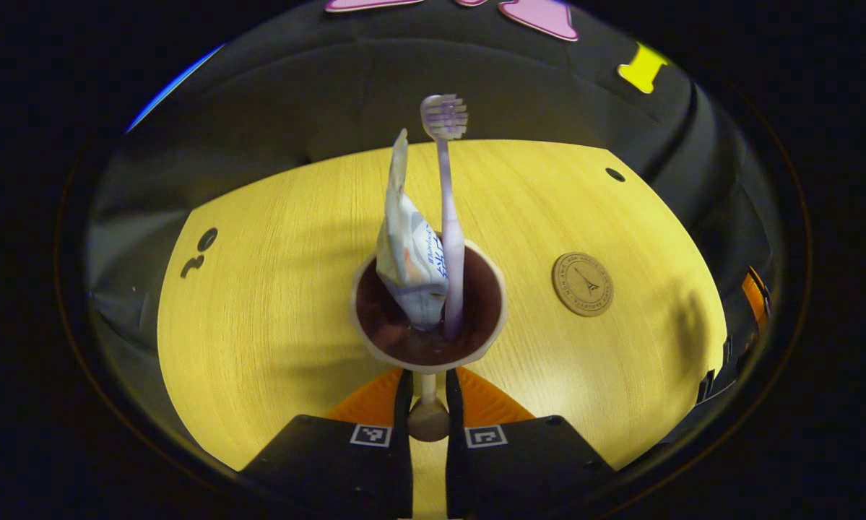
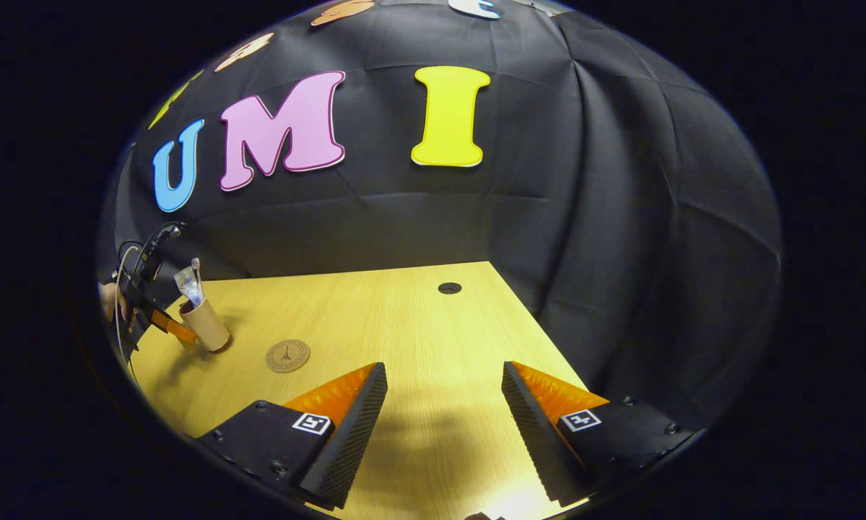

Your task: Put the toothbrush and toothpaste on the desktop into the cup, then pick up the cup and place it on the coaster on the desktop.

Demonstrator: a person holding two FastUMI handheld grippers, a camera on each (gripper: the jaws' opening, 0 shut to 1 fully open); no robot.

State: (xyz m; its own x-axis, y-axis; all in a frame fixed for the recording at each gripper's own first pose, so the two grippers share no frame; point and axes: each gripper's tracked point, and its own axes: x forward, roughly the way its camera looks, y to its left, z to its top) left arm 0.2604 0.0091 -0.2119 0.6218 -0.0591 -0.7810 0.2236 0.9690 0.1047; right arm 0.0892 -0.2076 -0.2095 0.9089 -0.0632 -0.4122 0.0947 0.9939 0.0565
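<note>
The tan cup [image 1: 428, 310] with a dark inside stands on the yellow wooden desktop [image 1: 274, 303], holding a lilac toothbrush [image 1: 448, 217], bristles up, and a crumpled white toothpaste tube [image 1: 411, 253] leaning beside it. The left gripper [image 1: 428, 404] pinches the cup's near side, both fingers pressed narrow on its handle. In the right gripper view the cup [image 2: 205, 325] tilts slightly. The round brown coaster [image 1: 583, 284] lies bare just beside the cup. The right gripper [image 2: 443, 426] hovers well apart over the desktop, jaws wide and holding nothing.

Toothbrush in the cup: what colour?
Pale lilac, handle and head alike. The toothbrush shows best in the left gripper view, standing beside the toothpaste.
</note>
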